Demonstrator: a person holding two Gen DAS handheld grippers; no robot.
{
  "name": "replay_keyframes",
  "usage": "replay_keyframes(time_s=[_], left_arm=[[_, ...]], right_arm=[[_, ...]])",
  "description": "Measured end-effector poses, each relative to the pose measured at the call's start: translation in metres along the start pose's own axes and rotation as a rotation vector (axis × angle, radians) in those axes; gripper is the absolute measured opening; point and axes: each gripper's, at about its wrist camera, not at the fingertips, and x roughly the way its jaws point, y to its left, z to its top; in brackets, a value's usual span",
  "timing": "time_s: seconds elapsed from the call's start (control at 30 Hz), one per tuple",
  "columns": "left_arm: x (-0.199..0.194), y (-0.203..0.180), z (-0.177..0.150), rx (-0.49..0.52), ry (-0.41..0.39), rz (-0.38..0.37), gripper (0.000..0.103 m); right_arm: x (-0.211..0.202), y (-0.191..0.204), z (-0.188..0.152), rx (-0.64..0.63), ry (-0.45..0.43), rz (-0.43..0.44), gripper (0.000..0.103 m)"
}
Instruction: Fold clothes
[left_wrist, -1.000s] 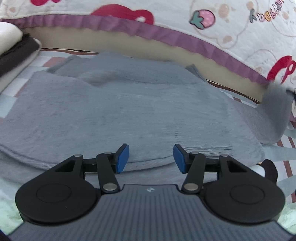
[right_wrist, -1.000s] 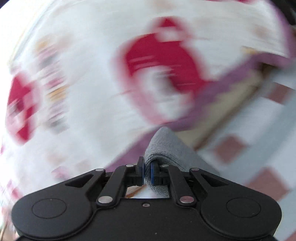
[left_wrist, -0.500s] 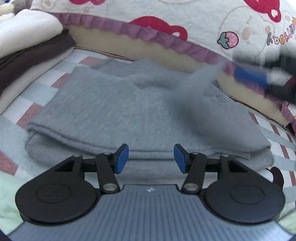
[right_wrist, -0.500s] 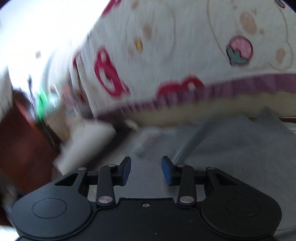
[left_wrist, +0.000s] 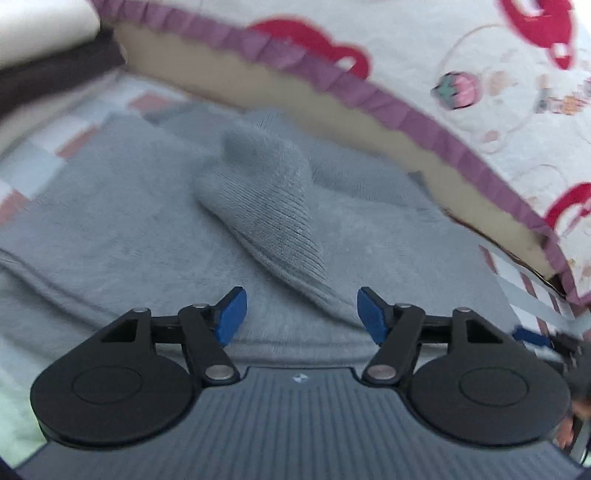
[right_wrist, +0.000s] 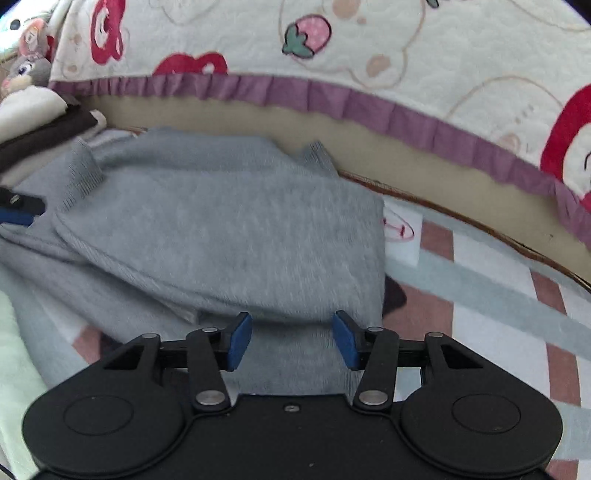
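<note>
You are facing one grey sweater (right_wrist: 221, 221), lying folded with its ribbed sleeve (left_wrist: 269, 206) draped across; your left gripper (left_wrist: 297, 317) and right gripper (right_wrist: 291, 339) are both gaping, holding nothing.

A bed sheet (right_wrist: 476, 280) checked in pale blue, white and dusty red squares fills the lower right of the right wrist view. Above it, a white quilt (right_wrist: 406, 48) printed with strawberries, bears and red shapes arches across the top of both views, edged by a purple ruffle (right_wrist: 332, 99) over a beige band (left_wrist: 332, 110). At upper left sits a stack of cream and dark brown fabric (right_wrist: 40, 125), with a grey plush toy (right_wrist: 26, 70) behind. Light is soft and even.
</note>
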Motion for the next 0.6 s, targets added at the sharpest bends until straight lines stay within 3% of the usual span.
replay_keyframes(time_s=[0.07, 0.13, 0.17, 0.23, 0.33, 0.43, 0.47, 0.5, 0.57, 0.6], left_arm=[[0.019, 0.004, 0.006, -0.043, 0.007, 0.025, 0.066], [0.023, 0.002, 0.012, -0.048, -0.043, 0.033, 0.054], [0.020, 0.000, 0.015, -0.038, -0.070, 0.038, 0.016], [0.011, -0.006, 0.022, -0.016, -0.130, 0.048, 0.015], [-0.026, -0.026, 0.018, 0.080, -0.305, 0.121, 0.016], [-0.029, -0.037, 0.007, 0.162, -0.331, 0.214, 0.028], [-0.023, -0.033, 0.005, 0.152, -0.299, 0.239, 0.038], [-0.017, -0.028, 0.004, 0.143, -0.266, 0.263, 0.041], [-0.006, -0.019, 0.001, 0.121, -0.209, 0.314, 0.041], [-0.009, -0.011, 0.001, 0.089, -0.223, 0.352, 0.041]], right_arm=[[0.003, 0.003, -0.001, -0.016, 0.007, -0.006, 0.056], [0.007, 0.006, -0.003, -0.032, 0.013, -0.013, 0.058], [0.008, 0.007, -0.004, -0.040, 0.016, -0.016, 0.059], [0.010, 0.006, -0.004, -0.035, 0.017, -0.019, 0.059], [0.012, 0.000, -0.004, -0.001, 0.018, -0.008, 0.057], [0.014, 0.002, -0.006, 0.007, 0.007, -0.017, 0.057], [0.014, 0.003, -0.008, 0.005, 0.004, -0.032, 0.057], [0.015, 0.003, -0.008, 0.005, 0.001, -0.038, 0.057], [0.015, 0.002, -0.009, 0.009, -0.004, -0.037, 0.057], [0.014, 0.000, -0.010, 0.015, -0.004, -0.036, 0.057]])
